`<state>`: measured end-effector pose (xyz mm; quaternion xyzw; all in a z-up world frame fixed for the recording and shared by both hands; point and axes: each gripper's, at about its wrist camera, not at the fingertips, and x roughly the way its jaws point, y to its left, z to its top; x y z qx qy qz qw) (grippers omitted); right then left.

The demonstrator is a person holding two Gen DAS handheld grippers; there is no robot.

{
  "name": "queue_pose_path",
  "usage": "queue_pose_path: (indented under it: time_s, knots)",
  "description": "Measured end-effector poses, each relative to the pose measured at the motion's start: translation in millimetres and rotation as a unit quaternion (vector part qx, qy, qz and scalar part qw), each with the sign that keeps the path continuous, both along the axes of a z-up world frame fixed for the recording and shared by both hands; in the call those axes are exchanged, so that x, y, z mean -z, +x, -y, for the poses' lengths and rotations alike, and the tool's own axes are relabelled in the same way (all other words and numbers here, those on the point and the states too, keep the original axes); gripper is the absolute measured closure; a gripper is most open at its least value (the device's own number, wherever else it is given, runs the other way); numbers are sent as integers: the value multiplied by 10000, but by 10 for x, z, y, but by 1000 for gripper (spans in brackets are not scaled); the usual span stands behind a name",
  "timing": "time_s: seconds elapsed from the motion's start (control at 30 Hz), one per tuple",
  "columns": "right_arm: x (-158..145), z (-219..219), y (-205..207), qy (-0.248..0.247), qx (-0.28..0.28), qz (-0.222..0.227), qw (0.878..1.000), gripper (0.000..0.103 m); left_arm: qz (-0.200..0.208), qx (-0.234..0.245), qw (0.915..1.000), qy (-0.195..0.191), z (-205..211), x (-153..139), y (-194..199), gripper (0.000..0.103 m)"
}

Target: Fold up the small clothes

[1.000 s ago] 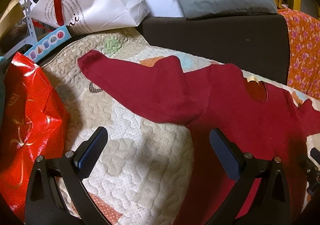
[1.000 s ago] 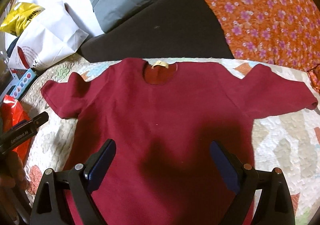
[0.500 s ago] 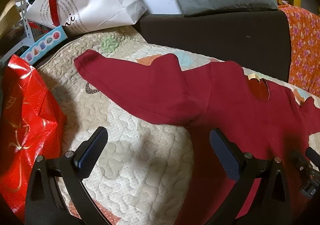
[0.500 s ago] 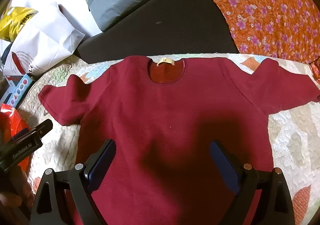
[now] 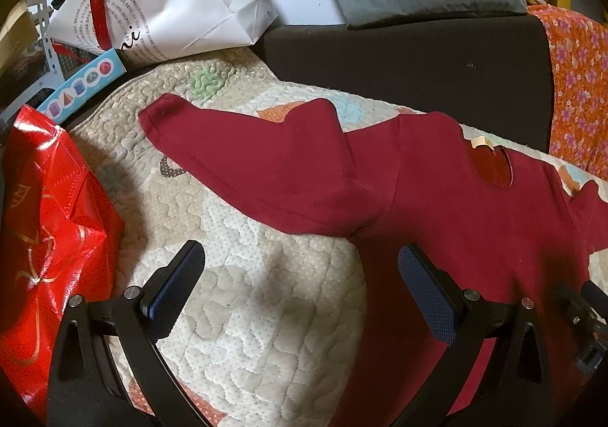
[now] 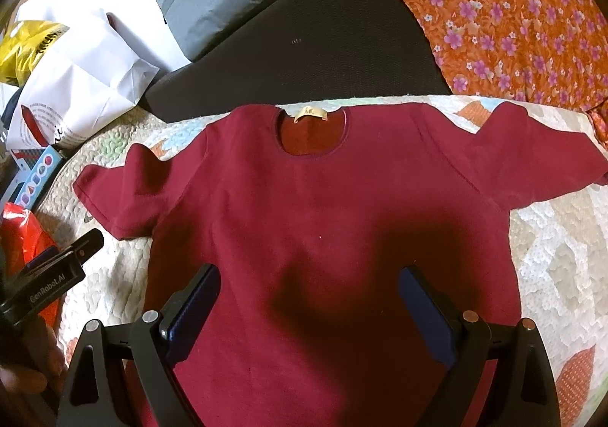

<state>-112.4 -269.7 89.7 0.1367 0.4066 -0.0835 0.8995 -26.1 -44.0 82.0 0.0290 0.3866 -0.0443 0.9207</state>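
Right wrist: red shirt lies flat under both grippers' wide-apart, empty jaws.

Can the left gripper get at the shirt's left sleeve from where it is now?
Probably yes. The left gripper is open over bare quilt, and the maroon shirt's sleeve lies flat just ahead with nothing on it or between.
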Motion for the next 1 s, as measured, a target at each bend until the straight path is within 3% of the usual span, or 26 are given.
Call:
queue_pose_path:
  time_s: [1.0]
  knots:
    - [88,-50,102,0,-65,-115,9999,9,-88,26,10000,10,58,41,36,1]
